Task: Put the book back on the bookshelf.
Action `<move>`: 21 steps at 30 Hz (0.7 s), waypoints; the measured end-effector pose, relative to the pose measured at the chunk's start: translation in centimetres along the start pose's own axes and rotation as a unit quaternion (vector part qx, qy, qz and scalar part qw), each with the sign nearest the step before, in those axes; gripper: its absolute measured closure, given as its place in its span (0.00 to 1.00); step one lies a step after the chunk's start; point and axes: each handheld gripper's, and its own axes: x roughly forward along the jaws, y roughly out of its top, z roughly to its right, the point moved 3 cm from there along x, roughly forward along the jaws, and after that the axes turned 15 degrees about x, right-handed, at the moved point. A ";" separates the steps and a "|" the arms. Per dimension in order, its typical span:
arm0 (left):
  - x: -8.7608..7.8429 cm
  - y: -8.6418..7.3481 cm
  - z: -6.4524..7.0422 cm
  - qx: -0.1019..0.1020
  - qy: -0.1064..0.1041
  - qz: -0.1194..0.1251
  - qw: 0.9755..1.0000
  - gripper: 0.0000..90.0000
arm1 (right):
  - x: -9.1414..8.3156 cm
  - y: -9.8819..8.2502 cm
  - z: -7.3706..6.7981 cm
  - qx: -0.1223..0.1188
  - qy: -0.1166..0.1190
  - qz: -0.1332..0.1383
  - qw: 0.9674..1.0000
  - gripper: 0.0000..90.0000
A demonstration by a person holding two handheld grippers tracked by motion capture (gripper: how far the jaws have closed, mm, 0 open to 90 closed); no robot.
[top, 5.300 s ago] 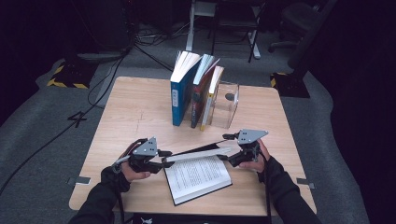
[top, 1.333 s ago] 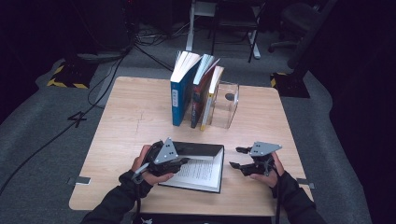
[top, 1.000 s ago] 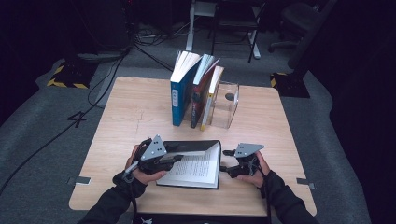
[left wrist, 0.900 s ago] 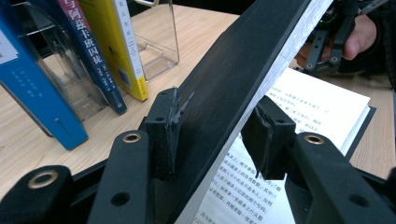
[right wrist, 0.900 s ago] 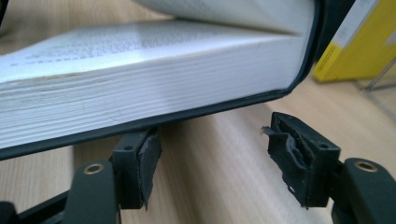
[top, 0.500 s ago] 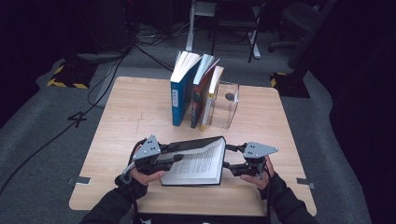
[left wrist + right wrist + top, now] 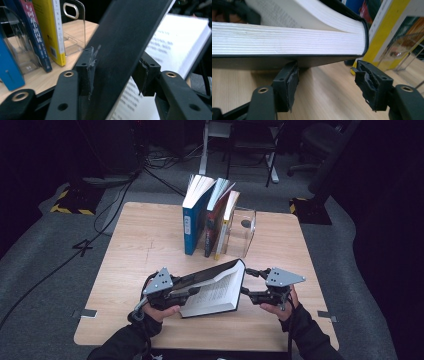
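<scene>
An open book [image 7: 215, 292] with a black cover lies tilted near the table's front edge, its right end raised. My left gripper [image 7: 192, 292] is shut on the black front cover [image 7: 130, 30], which stands up slanting between its pads. Those jaws have just been opening a little, with the cover still between them, and printed pages [image 7: 175, 42] show behind. My right gripper [image 7: 246, 281] is open at the book's right end. In the right gripper view the thick block of pages [image 7: 287, 37] rests on its left fingertip [image 7: 287, 80], and the other fingertip [image 7: 372, 85] is free.
Three upright books stand at mid-table: a blue one [image 7: 192, 227], a dark one [image 7: 212, 225] and a yellow one [image 7: 225, 225], leaning on a clear bookend [image 7: 245, 232]. Bare wood table [image 7: 140, 235] lies to the left. Cables and chair legs sit on the floor beyond.
The book lay nearly flat a second ago. Its front cover has since swung up and its right end has lifted, as my right gripper rose beneath it. My left hand stayed put.
</scene>
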 end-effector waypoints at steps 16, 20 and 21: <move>-2.2 -2.0 2.2 0.025 0.053 -0.053 0.997 0.61 | 2.6 3.0 -2.9 -0.008 0.038 0.012 0.999 0.42; -2.3 -2.2 1.8 0.006 0.051 -0.046 0.998 0.62 | 3.1 3.4 -3.2 -0.006 0.039 0.017 0.999 0.42; -2.3 -2.2 1.8 0.006 0.051 -0.046 0.998 0.62 | 3.2 3.5 -3.3 -0.004 0.038 0.017 0.999 0.42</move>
